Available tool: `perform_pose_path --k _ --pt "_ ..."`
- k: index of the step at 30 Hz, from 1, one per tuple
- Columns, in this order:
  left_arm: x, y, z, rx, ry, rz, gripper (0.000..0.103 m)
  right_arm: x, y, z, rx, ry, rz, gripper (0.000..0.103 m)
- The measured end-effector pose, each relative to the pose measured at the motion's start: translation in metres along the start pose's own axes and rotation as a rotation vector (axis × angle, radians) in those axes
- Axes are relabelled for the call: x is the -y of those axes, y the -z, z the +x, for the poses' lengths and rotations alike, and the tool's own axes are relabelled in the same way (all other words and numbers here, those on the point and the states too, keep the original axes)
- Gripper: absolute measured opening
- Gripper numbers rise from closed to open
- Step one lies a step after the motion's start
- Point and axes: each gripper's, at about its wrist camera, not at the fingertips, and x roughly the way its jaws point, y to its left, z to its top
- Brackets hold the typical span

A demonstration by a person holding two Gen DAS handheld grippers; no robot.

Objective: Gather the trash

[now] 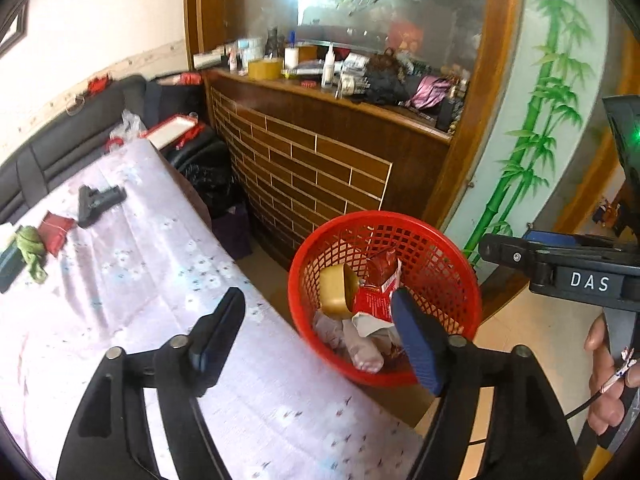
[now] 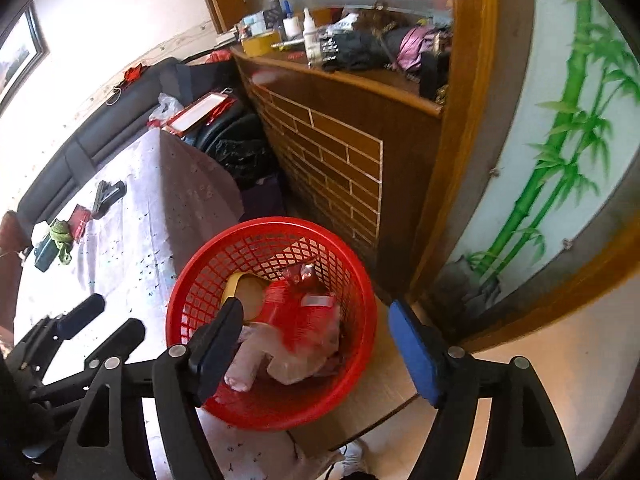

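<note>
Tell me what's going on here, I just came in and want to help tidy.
A person holds two handheld grippers, collecting trash. Both the left gripper and right gripper hover with jaws open and empty over the round red plastic mesh basket, which stands on the floor beside the floral-clothed table. The basket already holds red wrappers, crumpled paper and a gold container. A green cloth wad and small red packet remain on the table.

Both grippers, left [image 1: 320, 332] and right [image 2: 324, 344], hang with fingers spread wide and nothing between them, side by side, angled downward.
</note>
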Motion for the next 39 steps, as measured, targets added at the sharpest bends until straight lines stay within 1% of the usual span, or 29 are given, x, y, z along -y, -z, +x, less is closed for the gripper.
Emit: perform_pose_path --k 1,3,5,9,10,15,20,22,25,27,29,32,39 --pt "-0.002 0.003 -0.009 0.012 0.001 0.009 0.076 -0.002 0.004 -0.007 0.012 0.010 -0.001 0.082" --pt "-0.007 0.010 -0.027 0.028 0.019 0.020 0.080 -0.008 0.014 -0.020 0.030 0.031 -0.006 0.083" --pt "-0.012 0.018 -0.046 0.047 0.028 0.028 0.086 -0.015 0.029 -0.035 0.046 0.053 -0.005 0.086" --pt "-0.022 0.035 -0.077 0.078 0.025 0.055 0.092 -0.030 0.059 -0.063 0.073 0.090 -0.015 0.088" --pt "-0.025 0.040 -0.085 0.083 0.016 0.061 0.094 -0.034 0.067 -0.069 0.080 0.101 -0.018 0.089" --pt "-0.039 0.059 -0.111 0.100 -0.045 0.084 0.095 -0.059 0.109 -0.100 0.147 0.149 -0.058 0.091" --pt "-0.053 0.073 -0.125 0.100 -0.093 0.068 0.096 -0.081 0.133 -0.120 0.200 0.198 -0.137 0.093" --pt "-0.056 0.078 -0.130 0.104 -0.103 0.067 0.096 -0.085 0.140 -0.125 0.206 0.194 -0.141 0.093" --pt "-0.054 0.082 -0.135 0.107 -0.113 0.093 0.096 -0.089 0.145 -0.129 0.215 0.187 -0.147 0.093" --pt "-0.054 0.082 -0.138 0.110 -0.096 0.095 0.096 -0.091 0.147 -0.132 0.226 0.189 -0.150 0.093" --pt "-0.052 0.082 -0.141 0.115 -0.096 0.104 0.096 -0.092 0.148 -0.134 0.235 0.187 -0.147 0.093" --pt "-0.048 0.079 -0.145 0.138 -0.121 0.124 0.098 -0.091 0.147 -0.137 0.250 0.187 -0.144 0.093" --pt "-0.048 0.080 -0.146 0.144 -0.180 0.136 0.098 -0.091 0.142 -0.138 0.261 0.177 -0.130 0.093"
